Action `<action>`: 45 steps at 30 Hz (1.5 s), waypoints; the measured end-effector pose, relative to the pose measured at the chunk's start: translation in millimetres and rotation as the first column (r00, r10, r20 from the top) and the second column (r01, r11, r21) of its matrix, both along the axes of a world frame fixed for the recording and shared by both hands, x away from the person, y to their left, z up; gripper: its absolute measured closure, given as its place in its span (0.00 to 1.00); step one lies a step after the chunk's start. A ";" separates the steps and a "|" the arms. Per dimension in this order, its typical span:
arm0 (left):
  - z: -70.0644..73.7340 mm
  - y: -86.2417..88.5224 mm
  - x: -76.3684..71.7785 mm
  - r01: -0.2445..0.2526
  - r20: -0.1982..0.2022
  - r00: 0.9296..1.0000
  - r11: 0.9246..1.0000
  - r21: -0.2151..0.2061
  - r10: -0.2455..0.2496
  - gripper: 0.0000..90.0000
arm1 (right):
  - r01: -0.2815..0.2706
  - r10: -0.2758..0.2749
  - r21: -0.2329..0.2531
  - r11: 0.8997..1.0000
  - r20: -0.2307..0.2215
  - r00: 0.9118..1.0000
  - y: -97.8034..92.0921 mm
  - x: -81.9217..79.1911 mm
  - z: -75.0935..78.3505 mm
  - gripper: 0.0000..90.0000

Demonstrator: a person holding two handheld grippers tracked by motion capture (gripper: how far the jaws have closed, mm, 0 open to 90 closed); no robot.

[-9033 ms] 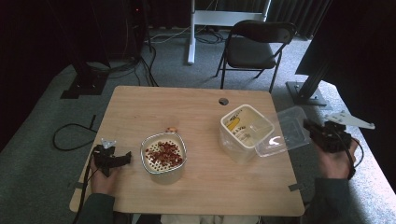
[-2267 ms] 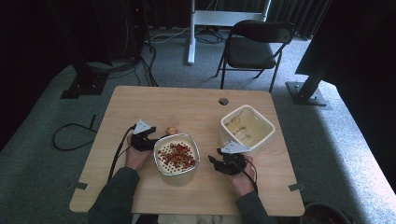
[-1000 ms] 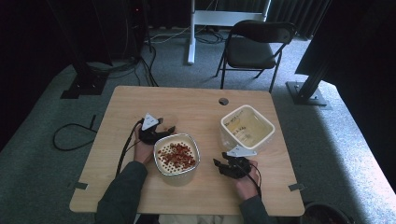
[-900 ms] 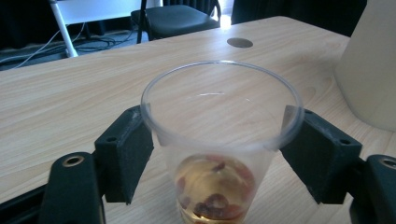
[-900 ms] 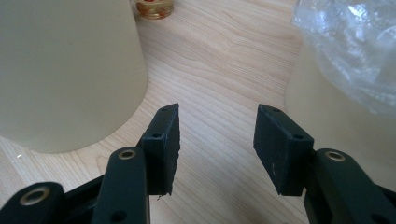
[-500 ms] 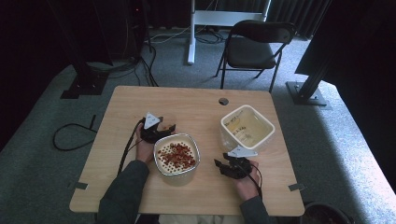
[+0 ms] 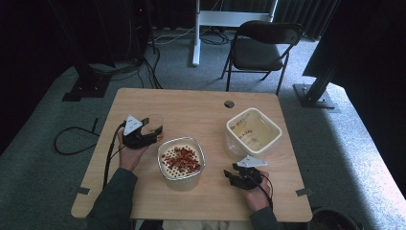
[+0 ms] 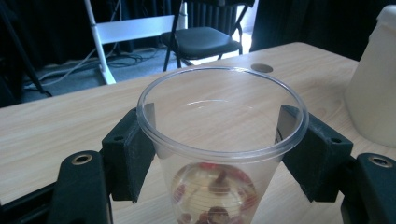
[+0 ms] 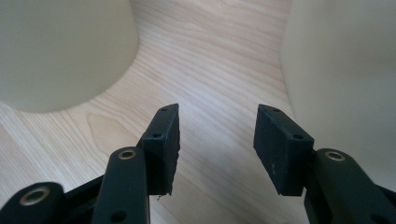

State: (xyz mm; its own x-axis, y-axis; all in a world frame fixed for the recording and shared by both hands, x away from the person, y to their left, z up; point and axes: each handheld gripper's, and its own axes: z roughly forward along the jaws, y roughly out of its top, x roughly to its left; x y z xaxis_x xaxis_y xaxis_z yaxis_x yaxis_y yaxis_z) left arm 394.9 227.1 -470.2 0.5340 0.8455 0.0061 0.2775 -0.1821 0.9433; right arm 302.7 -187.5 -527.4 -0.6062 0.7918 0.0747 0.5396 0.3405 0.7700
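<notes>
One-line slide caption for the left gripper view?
Left gripper clasps a clear plastic cup holding a few red bits, above the wooden table.

An empty white tub (image 7: 253, 130) stands near the table's (image 7: 191, 108) right edge. A small round hole (image 7: 229, 104) sits by the far edge. Beyond it, on grey carpet (image 7: 48, 115), stand a black folding chair (image 7: 261, 48) and a white frame (image 7: 210, 19).

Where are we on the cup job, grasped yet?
Done: both tubs are open, and the clear cup already has a few red pieces at its bottom. In hand: the left gripper has its jaws on either side of the cup. Left: the right gripper rests open, idle; most red pieces sit in the near tub.
</notes>
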 end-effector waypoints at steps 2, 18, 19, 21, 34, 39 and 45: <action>5.2 5.4 -7.2 -0.004 0.006 1.000 1.000 -0.008 0.004 0.34 | 0.006 -0.006 -0.002 1.000 -0.005 1.000 -3.4 -0.6 -1.7 0.56; 34.7 18.6 -45.6 0.012 0.028 1.000 1.000 0.005 -0.013 0.34 | 0.021 -0.022 -0.018 1.000 -0.021 1.000 -8.5 -0.3 -7.3 0.55; 36.0 18.6 -47.3 0.007 0.030 1.000 1.000 0.004 -0.007 0.34 | 0.022 -0.022 -0.018 1.000 -0.024 0.999 -9.0 -0.4 -7.7 0.55; 37.9 18.6 -51.0 0.002 0.033 0.999 1.000 0.002 -0.002 0.34 | 0.023 -0.024 -0.020 1.000 -0.027 0.999 -9.2 -0.8 -9.3 0.55; 42.3 2.4 -72.1 -0.052 0.070 0.997 0.994 0.098 0.045 0.34 | 0.039 -0.041 -0.033 0.999 -0.045 0.998 -11.2 0.9 -16.7 0.52; 47.1 -9.5 -74.5 -0.052 0.103 0.994 0.986 0.159 0.036 0.34 | 0.043 -0.044 -0.029 0.999 -0.032 0.998 -11.1 -0.2 -18.0 0.52; 51.8 -20.7 -72.6 -0.021 0.110 0.994 0.977 0.212 -0.002 0.34 | 0.045 -0.045 -0.037 0.998 -0.007 0.999 -10.7 -1.7 -20.0 0.52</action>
